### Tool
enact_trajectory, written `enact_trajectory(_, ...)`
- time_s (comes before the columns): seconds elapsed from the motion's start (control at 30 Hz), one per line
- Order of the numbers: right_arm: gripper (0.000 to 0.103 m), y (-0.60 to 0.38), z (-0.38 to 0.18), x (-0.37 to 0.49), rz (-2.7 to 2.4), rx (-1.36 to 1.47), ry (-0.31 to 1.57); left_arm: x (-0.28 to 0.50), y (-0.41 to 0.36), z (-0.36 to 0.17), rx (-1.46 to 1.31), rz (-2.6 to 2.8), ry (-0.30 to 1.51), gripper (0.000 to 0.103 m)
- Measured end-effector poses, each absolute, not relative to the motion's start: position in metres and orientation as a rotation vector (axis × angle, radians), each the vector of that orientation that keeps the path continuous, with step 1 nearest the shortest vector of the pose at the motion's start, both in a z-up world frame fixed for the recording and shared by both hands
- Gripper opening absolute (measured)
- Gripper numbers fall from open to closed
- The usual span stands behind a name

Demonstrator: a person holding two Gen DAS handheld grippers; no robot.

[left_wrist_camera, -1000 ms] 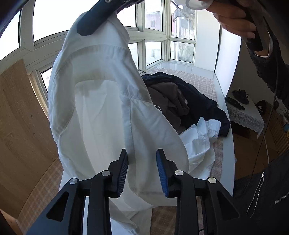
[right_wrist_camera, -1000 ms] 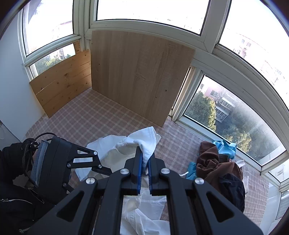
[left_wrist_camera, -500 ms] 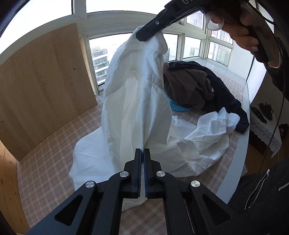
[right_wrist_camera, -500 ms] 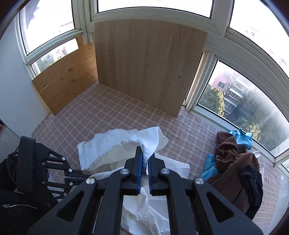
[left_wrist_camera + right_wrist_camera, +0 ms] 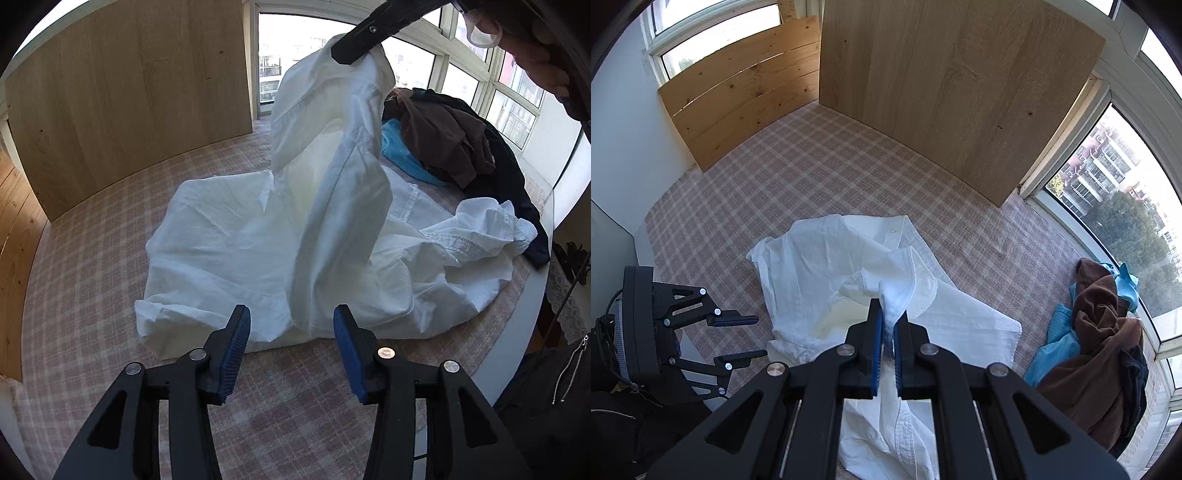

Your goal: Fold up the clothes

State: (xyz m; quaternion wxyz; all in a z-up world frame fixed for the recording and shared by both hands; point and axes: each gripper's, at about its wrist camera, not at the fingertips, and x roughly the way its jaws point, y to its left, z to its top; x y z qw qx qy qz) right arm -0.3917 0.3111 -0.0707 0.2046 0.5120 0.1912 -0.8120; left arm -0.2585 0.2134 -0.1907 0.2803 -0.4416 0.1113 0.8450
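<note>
Checked pink-and-white cloth (image 5: 820,173) covers the surface across mid-frame. Light wood panel (image 5: 953,85) stands upright at top centre — slatted wooden board (image 5: 738,99) to its left. Windows (image 5: 1115,192) at right — apartment blocks and trees beyond.

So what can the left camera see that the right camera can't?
Only the left wrist view shows the person's hand on the right tool and the lace-covered side table. Only the right wrist view shows the plank panel and the trees outside. Both show the white shirt, pinched up by the right gripper, the open left gripper, and the dark clothes pile.
</note>
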Motion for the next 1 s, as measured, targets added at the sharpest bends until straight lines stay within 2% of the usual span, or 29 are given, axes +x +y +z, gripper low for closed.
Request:
enact_trajectory(0.3,0.005,0.348,-0.101,-0.383,-2.199,1.567,0.693,-0.268,0.214,-0.199,-1.201,2.229,0.210,0.046)
enact_trajectory(0.7,0.005,0.412,-0.117,-0.398,-2.250,1.656,0.578,-0.289,0.261,-0.199,-1.144,2.167,0.278,0.046)
enact_trajectory(0.8,0.005,0.414,-0.122,-0.397,-2.235,1.660,0.556,-0.302,0.249,-0.192,-1.152,2.118,0.176,0.046)
enact_trajectory(0.93,0.006,0.408,-0.123,-0.398,-2.209,1.640,0.567,-0.304,0.259,-0.190,-1.140,2.077,0.318,0.043)
enact_trajectory(1.0,0.006,0.408,-0.121,-0.401,-2.207,1.633,0.554,-0.301,0.257,-0.187,-1.151,2.024,0.319,0.043)
